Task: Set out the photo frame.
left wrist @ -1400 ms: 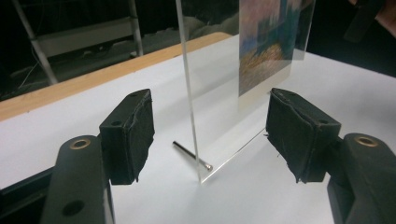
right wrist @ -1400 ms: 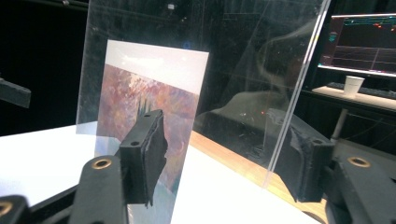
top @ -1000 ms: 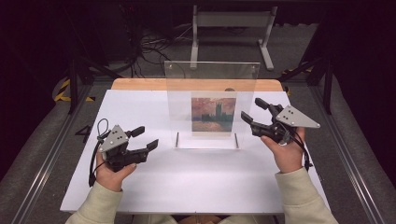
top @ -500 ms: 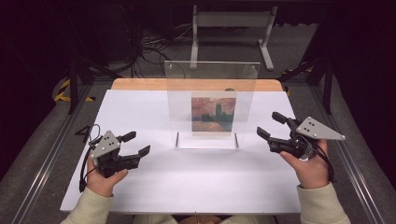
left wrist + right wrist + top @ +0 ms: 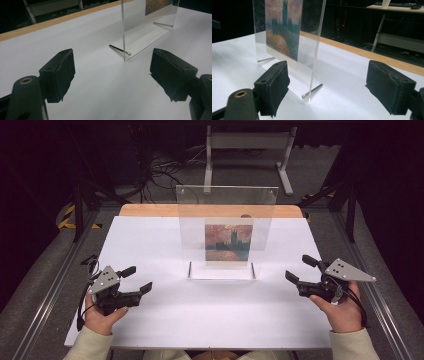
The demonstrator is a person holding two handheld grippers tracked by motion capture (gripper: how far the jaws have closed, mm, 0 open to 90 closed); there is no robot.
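A clear acrylic picture frame (image 5: 226, 215) stands upright mid-table on two metal pins, with a painted print (image 5: 228, 242) of towers under a red sky inside it. My left gripper (image 5: 140, 279) sits open near the front left, well away from the frame. In the left gripper view the frame's edge (image 5: 123, 30) and one pin (image 5: 120, 50) lie ahead between the wide jaws. My right gripper (image 5: 301, 268) is open at the front right, also apart from the frame. In the right gripper view the frame (image 5: 312, 45) and print (image 5: 283, 27) stand close ahead on the left.
The white table top (image 5: 150, 240) has a wooden strip (image 5: 150, 210) along its far edge. Beyond it a metal stand (image 5: 247, 150) and cables (image 5: 165, 167) sit on the dark floor. Metal rails (image 5: 55, 285) run along both sides of the table.
Both hands have drawn back toward the person and outward, away from the frame. The right gripper moved furthest, from beside the frame to the front right. Both stayed open.
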